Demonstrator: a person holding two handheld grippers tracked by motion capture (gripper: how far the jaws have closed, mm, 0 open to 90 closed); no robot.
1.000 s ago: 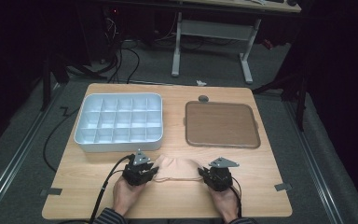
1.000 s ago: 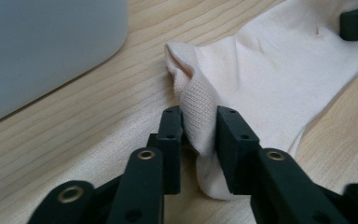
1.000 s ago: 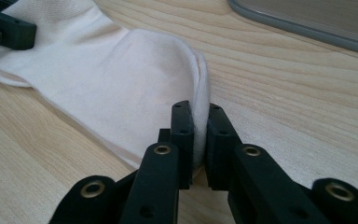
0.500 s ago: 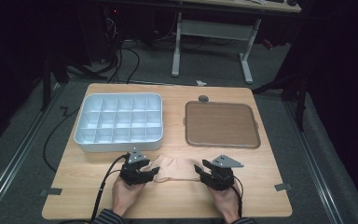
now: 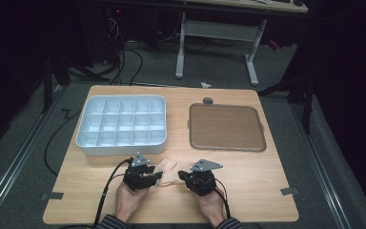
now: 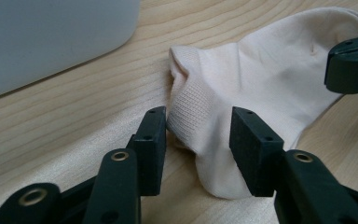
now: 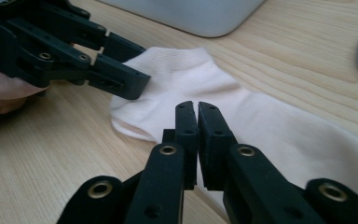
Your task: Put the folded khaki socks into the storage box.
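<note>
Pale sock (image 5: 170,171) lies between half-open left tool (image 5: 153,177) and closed right tool (image 5: 183,176).

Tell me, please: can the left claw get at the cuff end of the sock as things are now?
Probably yes. The left claw already stands around the cuff of the sock, jaws apart, nothing in between. The right claw is shut farther along the sock, out of its way.

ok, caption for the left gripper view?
Left gripper, jaws apart, straddling a pale sock's cuff on the wooden table.
</note>
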